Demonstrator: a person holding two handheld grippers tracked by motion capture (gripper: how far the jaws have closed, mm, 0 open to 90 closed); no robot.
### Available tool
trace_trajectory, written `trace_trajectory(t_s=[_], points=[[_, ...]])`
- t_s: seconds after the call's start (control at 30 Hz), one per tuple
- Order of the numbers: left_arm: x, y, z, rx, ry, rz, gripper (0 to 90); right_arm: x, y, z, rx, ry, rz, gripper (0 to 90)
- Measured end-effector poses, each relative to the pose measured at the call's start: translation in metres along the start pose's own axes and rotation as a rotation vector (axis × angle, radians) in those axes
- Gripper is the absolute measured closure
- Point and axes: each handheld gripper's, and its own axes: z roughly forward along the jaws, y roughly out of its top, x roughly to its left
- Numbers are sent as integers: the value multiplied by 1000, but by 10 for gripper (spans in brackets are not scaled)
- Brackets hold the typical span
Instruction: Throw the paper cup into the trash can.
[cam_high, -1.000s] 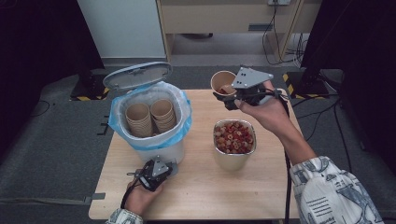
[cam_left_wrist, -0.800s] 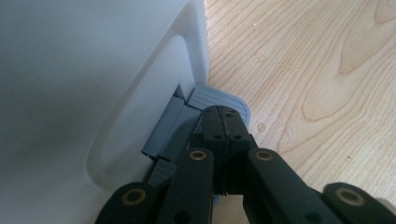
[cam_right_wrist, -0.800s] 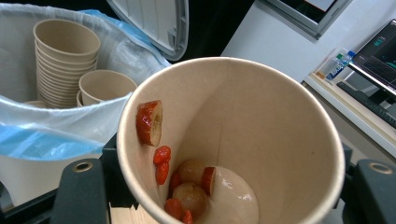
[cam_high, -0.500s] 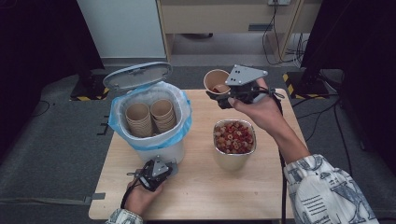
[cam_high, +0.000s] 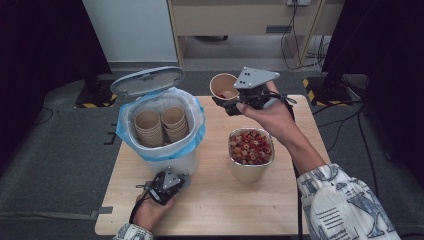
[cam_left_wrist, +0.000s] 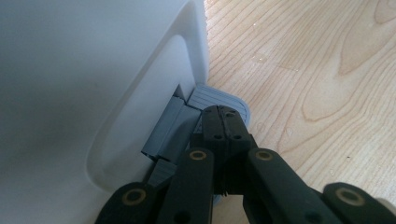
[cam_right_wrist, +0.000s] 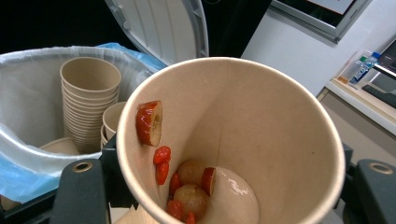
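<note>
two grippers, right gripper (cam_high: 223, 104) raised with paper cup (cam_high: 223, 86); left gripper (cam_high: 161, 188) low

Brown paper cup (cam_high: 223, 86) at upper centre of the high view, tilted, held above the table's far edge, a few red dried fruit slices (cam_right_wrist: 180, 175) and pale round pieces stuck inside its wet bottom
</note>
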Motion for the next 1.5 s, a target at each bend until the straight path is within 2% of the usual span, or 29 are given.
trace_trajectory(t_s=[0.4,0.97,1.2,1.5], points=[[0,0,0,0,1,0,898,5,6,9,-21,34,41,293],[0,0,0,0,-1,1,898,23,18,35,-73,121,116,292],[0,0,0,-1,0,2,898,34,22,50,-88,171,150,289],[0,0,0,-2,-2,2,898,52,23,73,-70,228,167,286]])
